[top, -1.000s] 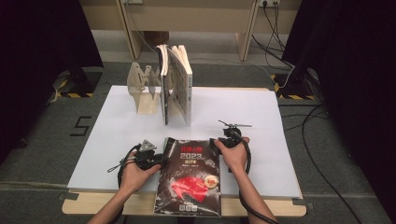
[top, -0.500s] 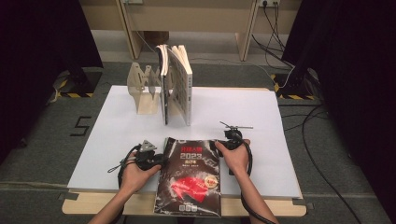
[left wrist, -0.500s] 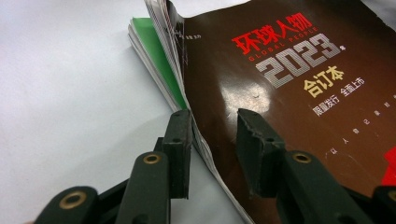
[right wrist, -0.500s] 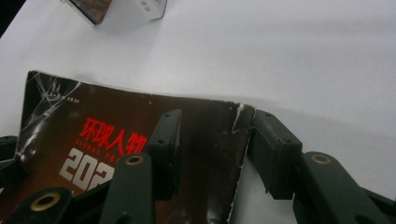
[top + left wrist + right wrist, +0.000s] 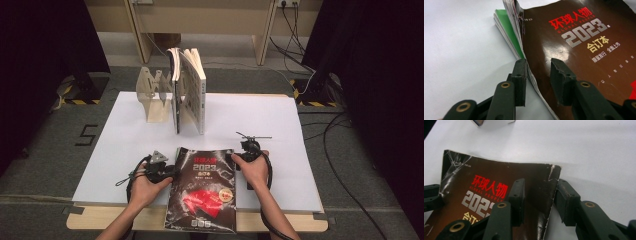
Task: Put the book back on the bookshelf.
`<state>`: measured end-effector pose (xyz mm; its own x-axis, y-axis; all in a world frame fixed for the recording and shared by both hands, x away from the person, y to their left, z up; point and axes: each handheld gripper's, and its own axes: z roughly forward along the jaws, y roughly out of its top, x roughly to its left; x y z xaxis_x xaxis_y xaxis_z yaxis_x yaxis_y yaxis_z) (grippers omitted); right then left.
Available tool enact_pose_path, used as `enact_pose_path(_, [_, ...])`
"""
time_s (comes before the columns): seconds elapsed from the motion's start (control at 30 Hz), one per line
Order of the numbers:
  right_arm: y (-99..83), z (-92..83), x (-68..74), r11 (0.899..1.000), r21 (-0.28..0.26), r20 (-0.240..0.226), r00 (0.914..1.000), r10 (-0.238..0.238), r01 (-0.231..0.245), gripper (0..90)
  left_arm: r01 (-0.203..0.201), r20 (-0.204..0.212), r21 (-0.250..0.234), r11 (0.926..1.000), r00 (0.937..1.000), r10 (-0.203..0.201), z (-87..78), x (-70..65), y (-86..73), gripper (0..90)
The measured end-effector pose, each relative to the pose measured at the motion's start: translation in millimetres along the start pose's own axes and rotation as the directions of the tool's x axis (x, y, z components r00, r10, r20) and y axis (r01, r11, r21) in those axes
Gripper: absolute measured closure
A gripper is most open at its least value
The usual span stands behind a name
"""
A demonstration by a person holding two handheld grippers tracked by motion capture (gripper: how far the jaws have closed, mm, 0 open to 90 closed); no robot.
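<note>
We see a dark-covered magazine [image 5: 202,190] lying flat at the near edge of the white table sheet [image 5: 280,125], its red title and "2023" facing up, between the person's two hands; the left gripper [image 5: 167,172] sits at the magazine's left edge, and in the left gripper view [image 5: 537,80] one jaw stands on the sheet side and the other over the cover, with the lifted page edge between them; a gap shows on both sides, so we read the jaws as apart and not pressing. The right gripper [image 5: 239,156] is at the magazine's upper right corner; in the right gripper view [image 5: 539,197] its jaws straddle the creased right edge, one over the cover, one beside it on the sheet; they have just been closing, yet we cannot tell whether the pads touch the paper. Farther back on the sheet, well apart from the magazine, upright books [image 5: 189,95] stand beside a wooden rack [image 5: 152,97].
</note>
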<state>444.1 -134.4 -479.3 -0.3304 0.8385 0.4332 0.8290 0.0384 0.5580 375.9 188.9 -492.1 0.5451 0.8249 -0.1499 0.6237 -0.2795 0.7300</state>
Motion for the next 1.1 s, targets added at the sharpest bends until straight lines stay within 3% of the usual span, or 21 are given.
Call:
enact_pose_path(0.23, [1.1,-4.0,1.4,1.000,-0.003,-0.018,0.9998,0.007,-0.007,64.5,0.008,0.000,0.000,1.0000,1.0000,-0.008,-0.2,-0.5,-0.3,65.8])
enact_pose_path(0.67, [-1.6,-6.5,-3.0,0.999,0.042,-0.024,0.9997,0.009,-0.008,63.5,0.008,0.004,0.000,1.0000,1.0000,-0.008,0.0,-1.3,-0.5,66.1])
enact_pose_path(0.9, [-4.6,-8.5,-6.6,0.997,0.069,-0.036,0.9987,0.034,-0.032,63.0,0.003,0.005,0.000,1.0000,1.0000,-0.003,0.4,-1.9,-0.1,66.5])
enact_pose_path(1.1, [-7.0,-9.7,-6.9,0.997,0.060,-0.047,0.9975,0.052,-0.049,62.4,0.003,0.002,-0.001,1.0000,1.0000,-0.003,0.3,-2.2,-0.2,66.5])
